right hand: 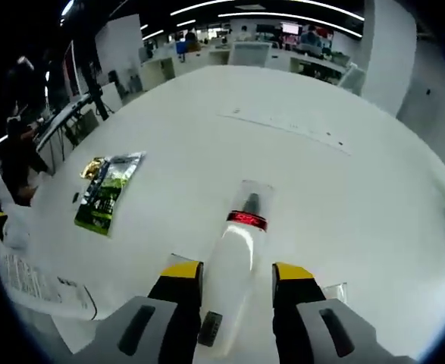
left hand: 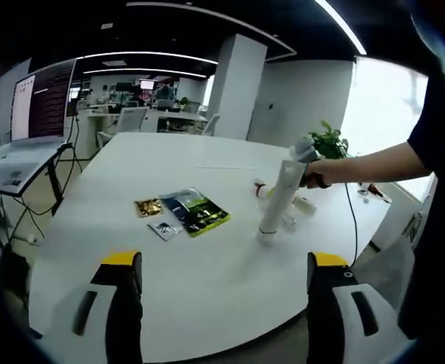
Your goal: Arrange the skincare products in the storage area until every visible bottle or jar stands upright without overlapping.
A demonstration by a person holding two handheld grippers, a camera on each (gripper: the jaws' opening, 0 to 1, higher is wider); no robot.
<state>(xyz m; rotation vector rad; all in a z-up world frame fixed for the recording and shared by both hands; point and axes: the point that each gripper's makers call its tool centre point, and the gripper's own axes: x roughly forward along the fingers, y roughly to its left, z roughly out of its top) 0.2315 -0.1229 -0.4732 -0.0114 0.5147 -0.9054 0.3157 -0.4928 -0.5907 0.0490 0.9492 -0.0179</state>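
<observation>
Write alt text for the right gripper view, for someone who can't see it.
The right gripper has its yellow-tipped jaws closed on a white tube with a red band and clear cap, over a white table. Green and gold sachets lie on the table to the left.

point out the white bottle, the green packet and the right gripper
white bottle (right hand: 233, 262): right gripper view, its body between the jaws
green packet (left hand: 198, 212): left gripper view, packet's middle
right gripper (right hand: 236, 277): right gripper view, midway between fingertips
</observation>
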